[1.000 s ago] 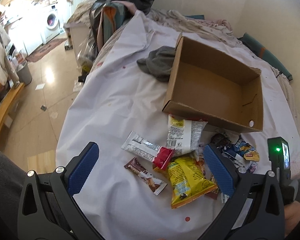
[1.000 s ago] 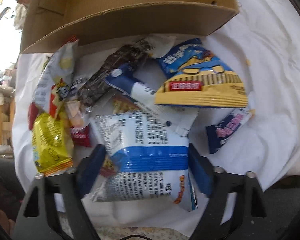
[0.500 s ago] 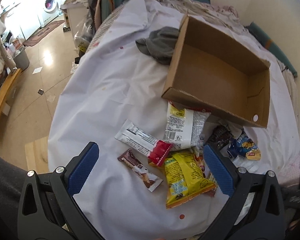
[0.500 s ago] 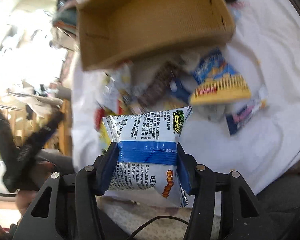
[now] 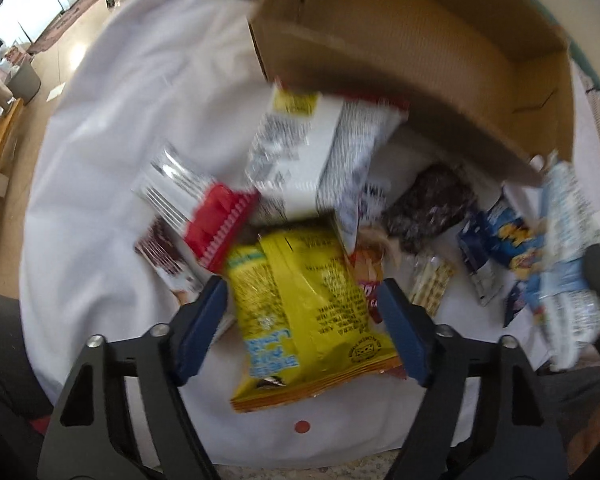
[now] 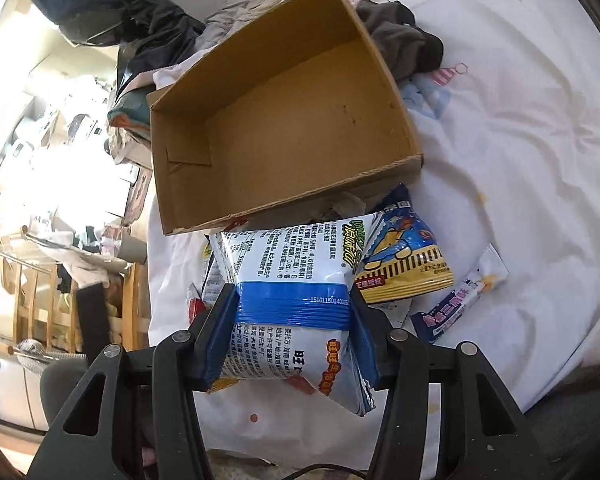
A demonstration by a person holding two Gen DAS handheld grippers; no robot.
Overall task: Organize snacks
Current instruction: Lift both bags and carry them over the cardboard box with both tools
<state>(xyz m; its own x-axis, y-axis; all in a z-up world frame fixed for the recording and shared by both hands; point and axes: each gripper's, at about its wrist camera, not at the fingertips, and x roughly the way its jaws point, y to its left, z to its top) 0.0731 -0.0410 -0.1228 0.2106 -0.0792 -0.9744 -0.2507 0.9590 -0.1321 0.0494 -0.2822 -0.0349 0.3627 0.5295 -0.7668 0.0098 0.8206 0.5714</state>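
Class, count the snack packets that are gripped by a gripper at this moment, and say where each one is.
2. The white-and-blue packet is clamped in the right gripper, in front of the cardboard box. The yellow packet sits between the left gripper fingers; blur leaves firm contact uncertain.

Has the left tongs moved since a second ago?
Yes. The left tongs have dropped toward the snack pile and now straddle the yellow bag; the cardboard box looms much closer.
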